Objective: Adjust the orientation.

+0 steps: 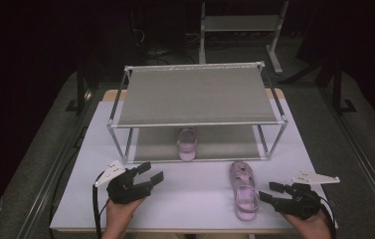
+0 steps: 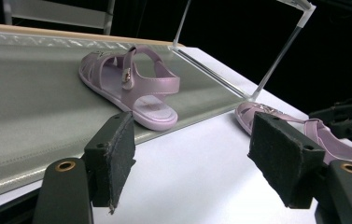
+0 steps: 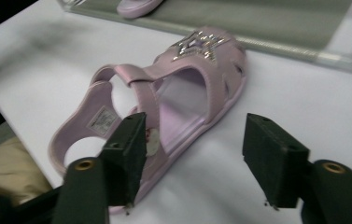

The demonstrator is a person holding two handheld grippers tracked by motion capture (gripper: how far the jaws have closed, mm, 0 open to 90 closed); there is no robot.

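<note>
With 1 pink sandal (image 1: 187,143) already lying on the rack's (image 1: 197,94) lower shelf, the right gripper (image 1: 270,193) is standing just beside the second sandal (image 1: 243,190) on the table (image 1: 195,199), jaws wide and gripping nothing, while the left gripper (image 1: 151,175) is hovering open-jawed and empty, probably waiting.

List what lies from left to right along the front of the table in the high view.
Left tool → pink sandal on the table → right tool. The other sandal sits farther back, on the rack's lower shelf.
</note>
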